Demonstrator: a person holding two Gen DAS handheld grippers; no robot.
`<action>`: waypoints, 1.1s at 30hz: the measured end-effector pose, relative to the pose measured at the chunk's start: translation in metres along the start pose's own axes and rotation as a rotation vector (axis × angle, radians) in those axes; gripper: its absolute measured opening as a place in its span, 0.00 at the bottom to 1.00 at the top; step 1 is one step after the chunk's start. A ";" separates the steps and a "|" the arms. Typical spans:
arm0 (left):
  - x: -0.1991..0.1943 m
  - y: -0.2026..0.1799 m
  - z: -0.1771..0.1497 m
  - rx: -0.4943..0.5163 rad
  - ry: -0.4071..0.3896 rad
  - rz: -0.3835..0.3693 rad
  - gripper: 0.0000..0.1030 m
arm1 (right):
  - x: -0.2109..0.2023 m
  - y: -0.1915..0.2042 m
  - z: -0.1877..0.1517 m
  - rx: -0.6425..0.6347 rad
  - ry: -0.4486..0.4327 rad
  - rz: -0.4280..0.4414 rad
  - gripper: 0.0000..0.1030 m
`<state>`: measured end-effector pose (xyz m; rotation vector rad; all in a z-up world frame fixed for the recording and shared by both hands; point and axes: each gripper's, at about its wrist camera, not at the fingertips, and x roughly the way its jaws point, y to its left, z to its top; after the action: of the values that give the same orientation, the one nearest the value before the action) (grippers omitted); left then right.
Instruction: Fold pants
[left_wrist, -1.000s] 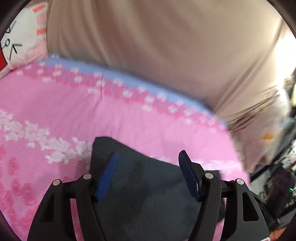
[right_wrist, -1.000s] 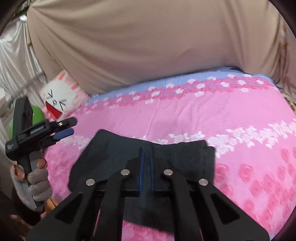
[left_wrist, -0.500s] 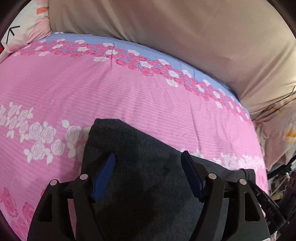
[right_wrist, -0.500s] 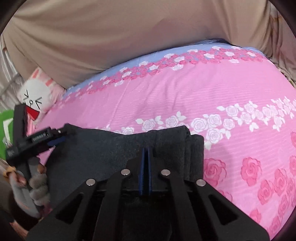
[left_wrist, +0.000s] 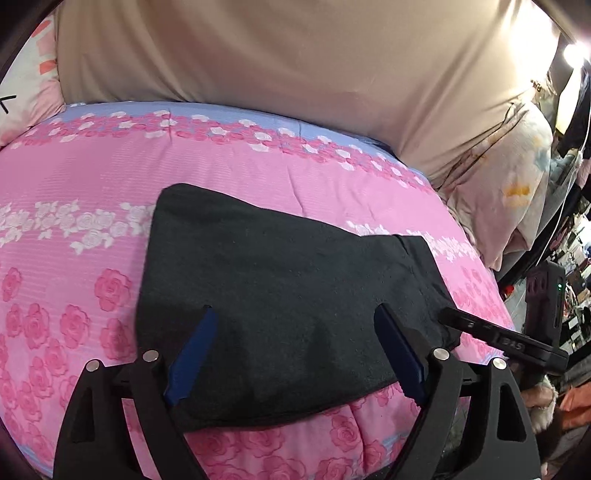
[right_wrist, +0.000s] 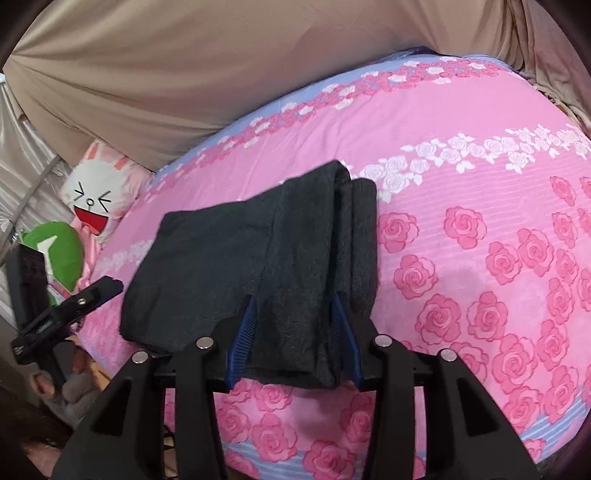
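The dark grey pants (left_wrist: 280, 280) lie folded into a flat stack on the pink rose bedspread (left_wrist: 74, 177), near its front edge. My left gripper (left_wrist: 295, 310) hovers over the stack's near edge, its jaws wide and opening, with nothing pressed between the blue pads (left_wrist: 192, 354). In the right wrist view the pants (right_wrist: 221, 258) show several layered folds at their right side. My right gripper (right_wrist: 293, 299) is opening; the cloth's near edge lies between its pads (right_wrist: 240, 339) but is not squeezed. Each gripper shows at the edge of the other's view.
A beige sheet (left_wrist: 295, 59) hangs behind the bed. A rabbit-face pillow (right_wrist: 96, 192) and a green plush (right_wrist: 59, 251) sit at the bed's left end. A pale floral quilt (left_wrist: 509, 184) and cluttered shelves are at the right. The person's gloved hand (right_wrist: 70, 387) grips the left tool.
My right gripper, shut on the pants before, has opened and the cloth now rests on the bed. The left jaws spread wider. Both grippers sank and drew back toward the near edge.
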<state>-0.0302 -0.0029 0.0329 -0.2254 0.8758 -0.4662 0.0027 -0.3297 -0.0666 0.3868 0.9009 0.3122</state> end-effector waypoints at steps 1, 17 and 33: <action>0.004 0.000 0.000 -0.006 0.008 0.002 0.81 | 0.006 0.004 0.003 -0.021 -0.008 -0.003 0.31; 0.027 0.027 -0.005 -0.033 0.009 0.209 0.82 | 0.003 -0.021 0.003 0.038 -0.040 0.014 0.17; 0.041 0.018 -0.006 0.032 0.043 0.257 0.84 | -0.022 0.026 0.021 -0.093 -0.092 -0.074 0.24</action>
<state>-0.0073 -0.0067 -0.0058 -0.0715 0.9246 -0.2461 0.0039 -0.3199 -0.0283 0.2790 0.8059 0.2655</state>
